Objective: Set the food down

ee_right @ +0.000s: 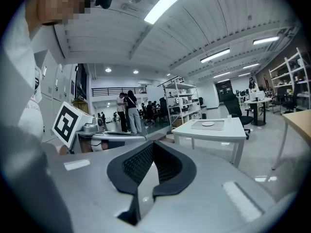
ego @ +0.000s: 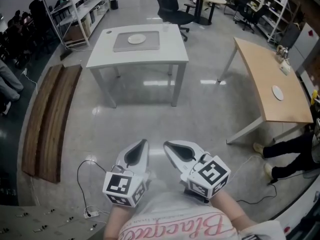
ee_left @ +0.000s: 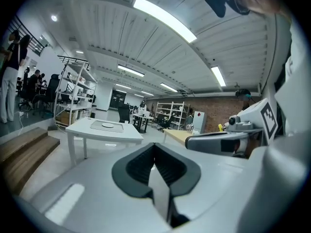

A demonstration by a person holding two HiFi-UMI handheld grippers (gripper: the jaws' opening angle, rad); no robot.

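No food shows in any view. My left gripper point(ego: 145, 143) point(ee_left: 154, 145) and right gripper point(ego: 167, 145) point(ee_right: 153, 144) are held side by side close to the body, low in the head view. Both have their jaws shut with nothing between the pads. Ahead stands a white table point(ego: 100, 54) point(ee_left: 82, 128) point(ee_right: 235, 130) bearing a grey mat point(ego: 150, 44) with a white plate point(ego: 136, 39) point(ee_left: 107, 125) point(ee_right: 208, 124) on it. A stretch of floor lies between the grippers and the table.
A wooden table point(ego: 265, 84) with a small white plate point(ego: 277, 92) stands at the right, a person's legs point(ego: 287, 154) beside it. Wooden planks point(ego: 47, 121) lie at the left and cables point(ego: 85, 184) on the floor. A black office chair point(ego: 170, 6) is behind the white table.
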